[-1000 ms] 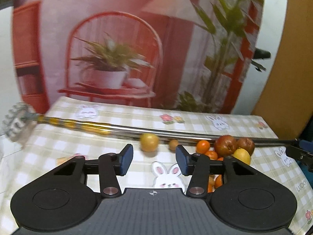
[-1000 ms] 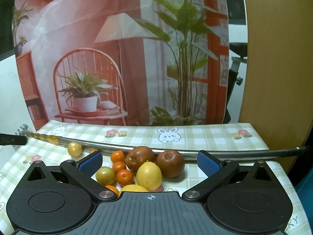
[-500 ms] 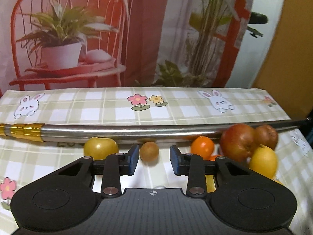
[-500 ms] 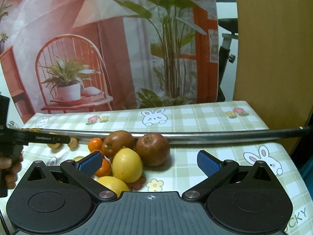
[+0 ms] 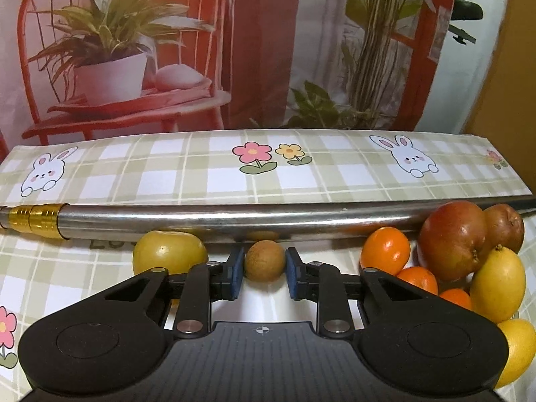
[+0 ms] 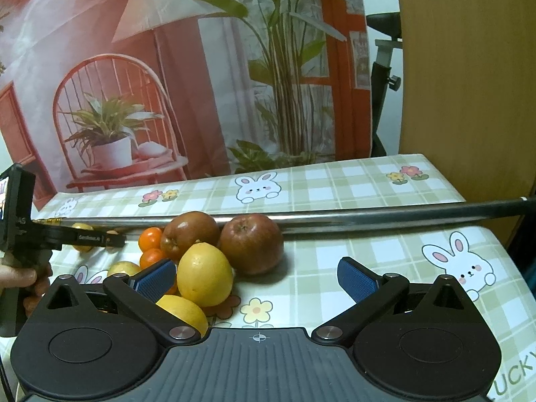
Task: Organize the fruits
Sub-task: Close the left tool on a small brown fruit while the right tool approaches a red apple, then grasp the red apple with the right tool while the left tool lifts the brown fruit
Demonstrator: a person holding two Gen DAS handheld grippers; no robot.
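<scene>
- The left tongs (image 5: pixel 262 272) sit low at the centre of the left wrist view, narrowed around a small brown round fruit (image 5: pixel 264 260); the blue pads (image 5: pixel 236 274) stand just beside its flanks, and whether they press it I cannot tell.
- That fruit is near-spherical, so no long axis shows; it rests on the checked table (image 5: pixel 201 174) just in front of a metal pole (image 5: pixel 214 222).
- The pole's long axis runs left to right across the frame, gold-banded end at the left edge, closing off the room behind the fruit.
- A yellow-green apple (image 5: pixel 169 251) lies close to the left of the fruit, touching the pole.
- To the right, a gap of bare cloth, then an orange (image 5: pixel 385 250) and a heap with a red apple (image 5: pixel 452 239) and a lemon (image 5: pixel 497 283) at the right edge.
- The right tongs (image 6: pixel 258 278) are spread wide and hold nothing; one lemon (image 6: pixel 204 276) lies by the left pad, and open cloth fills the span between the pads.
- In the right wrist view, the table's far edge meets a printed backdrop (image 6: pixel 134 67).
</scene>
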